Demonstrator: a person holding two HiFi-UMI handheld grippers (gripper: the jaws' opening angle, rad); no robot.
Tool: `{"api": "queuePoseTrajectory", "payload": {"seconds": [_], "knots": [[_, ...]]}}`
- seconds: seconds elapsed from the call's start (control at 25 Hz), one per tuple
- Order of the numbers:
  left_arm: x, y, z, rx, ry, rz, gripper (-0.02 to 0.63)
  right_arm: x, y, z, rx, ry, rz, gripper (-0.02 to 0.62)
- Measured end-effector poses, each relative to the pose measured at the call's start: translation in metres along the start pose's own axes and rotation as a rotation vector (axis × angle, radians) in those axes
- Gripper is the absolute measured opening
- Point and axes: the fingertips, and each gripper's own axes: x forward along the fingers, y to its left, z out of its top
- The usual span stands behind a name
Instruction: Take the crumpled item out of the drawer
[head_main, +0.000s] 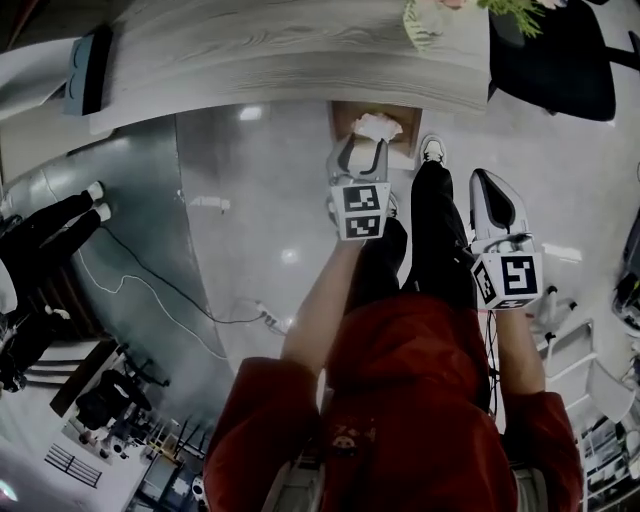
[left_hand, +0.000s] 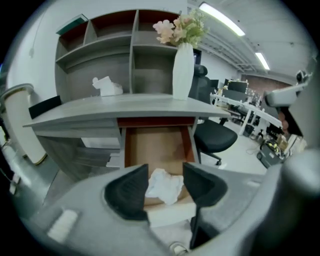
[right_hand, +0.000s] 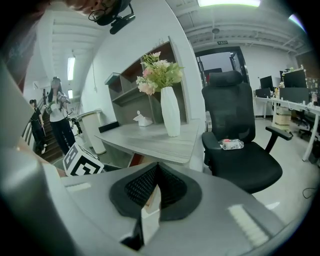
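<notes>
A crumpled white item (left_hand: 164, 186) lies at the front of the open wooden drawer (left_hand: 156, 145) under the grey desk (left_hand: 120, 107). In the head view it shows as a white wad (head_main: 377, 126) in the drawer (head_main: 345, 112). My left gripper (head_main: 362, 152) hovers just in front of the drawer, open, and the wad shows in the gap between its black pads (left_hand: 128, 191) without being touched. My right gripper (head_main: 488, 190) hangs back to the right over the floor, shut with nothing in it; its ribbed pads (right_hand: 172, 189) meet.
A white vase of flowers (left_hand: 183, 70) and a tissue box (left_hand: 106, 86) stand on the desk. A black office chair (right_hand: 240, 140) sits to the right of the desk. A person's legs and shoes (head_main: 430, 150) are below, near the drawer. A cable (head_main: 160, 295) trails on the floor at left.
</notes>
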Motion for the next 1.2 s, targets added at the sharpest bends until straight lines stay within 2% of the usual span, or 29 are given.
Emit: {"api": "queuePoseTrajectory", "payload": {"seconds": [0.28,0.64,0.92,1.2], "knots": [[0.044,-0.001,-0.029,-0.012,0.065,0.007,0.21,0.004,-0.015,-0.019,-0.011,0.036,0.009,0.0],[0.081,0.007,-0.056,-0.077,0.14,0.039,0.209,0.002,-0.025,-0.034,-0.007,0.064,0.006,0.0],[0.091,0.018,-0.067,-0.112,0.171,0.071,0.156,0.002,-0.024,-0.039,-0.01,0.077,0.013,0.0],[0.094,0.021,-0.075,-0.115,0.2,0.068,0.08,0.003,-0.021,-0.037,-0.009,0.083,0.014,0.0]]}}
